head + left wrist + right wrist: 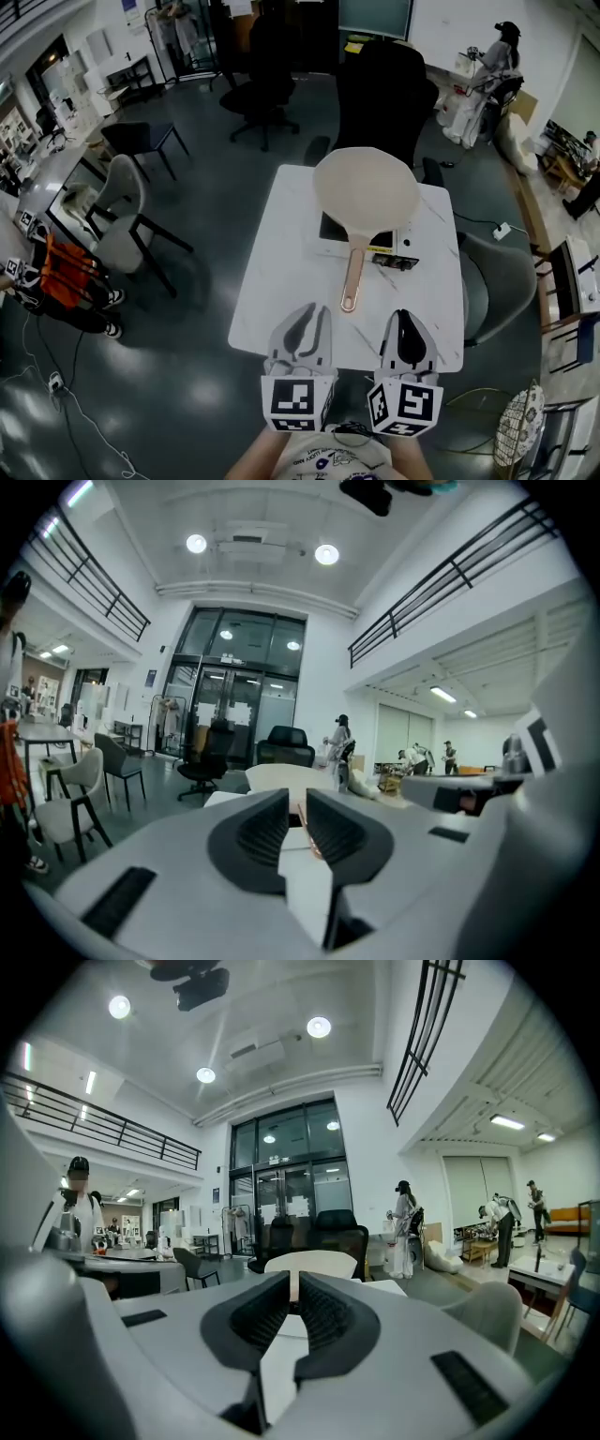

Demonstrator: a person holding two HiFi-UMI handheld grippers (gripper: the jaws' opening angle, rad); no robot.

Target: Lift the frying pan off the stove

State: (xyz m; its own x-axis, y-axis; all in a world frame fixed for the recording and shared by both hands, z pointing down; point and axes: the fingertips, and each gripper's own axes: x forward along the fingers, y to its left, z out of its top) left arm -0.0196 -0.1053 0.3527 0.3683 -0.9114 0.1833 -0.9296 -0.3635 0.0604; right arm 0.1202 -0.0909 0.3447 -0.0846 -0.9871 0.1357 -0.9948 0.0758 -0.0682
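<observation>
On the white table [272, 281], head view, the frying pan [366, 192] sits on the stove [398, 255], handle pointing our way, both grippers short of it. Left gripper view: left gripper [297, 803] clenched, empty. Right gripper view: right gripper [294, 1288] clenched too, nothing held.

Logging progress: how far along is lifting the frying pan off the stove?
Nothing done: the frying pan sits on the stove, handle toward the person. In hand, nothing: left gripper and right gripper are shut and empty by the table's near edge. Remaining: grasp the handle, lift.
</observation>
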